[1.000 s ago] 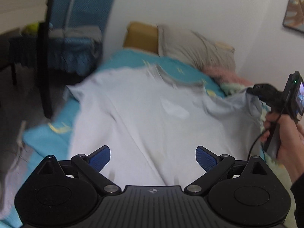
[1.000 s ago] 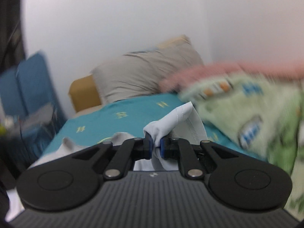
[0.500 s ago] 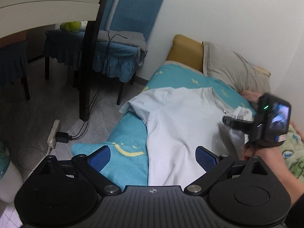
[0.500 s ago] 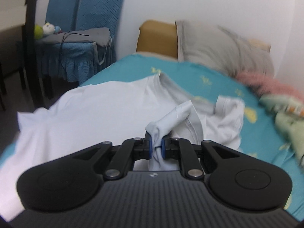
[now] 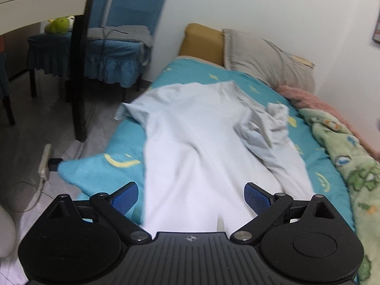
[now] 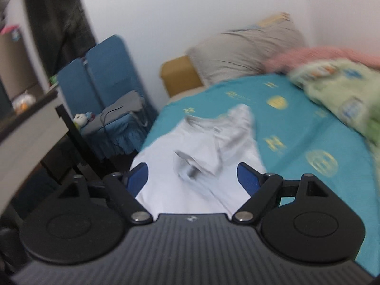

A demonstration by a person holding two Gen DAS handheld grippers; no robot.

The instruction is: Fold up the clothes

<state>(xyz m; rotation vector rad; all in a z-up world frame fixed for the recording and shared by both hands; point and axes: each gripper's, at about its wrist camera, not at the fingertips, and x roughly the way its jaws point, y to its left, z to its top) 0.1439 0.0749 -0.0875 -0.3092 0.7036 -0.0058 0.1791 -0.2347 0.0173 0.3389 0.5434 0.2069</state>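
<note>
Left wrist view: spread white shirt (image 5: 190, 142) mid-frame on teal bed (image 5: 95, 168), right sleeve (image 5: 268, 123) flopped inward, likely mid-fold. Left gripper (image 5: 191, 196) and right gripper (image 6: 192, 175) both gaped wide, gripping nothing.

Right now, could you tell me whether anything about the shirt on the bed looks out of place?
Yes: the white shirt lies spread on the teal bedsheet, but its right sleeve is bunched in a crumpled heap instead of lying flat, and the other sleeve hangs off the bed's edge.
</note>
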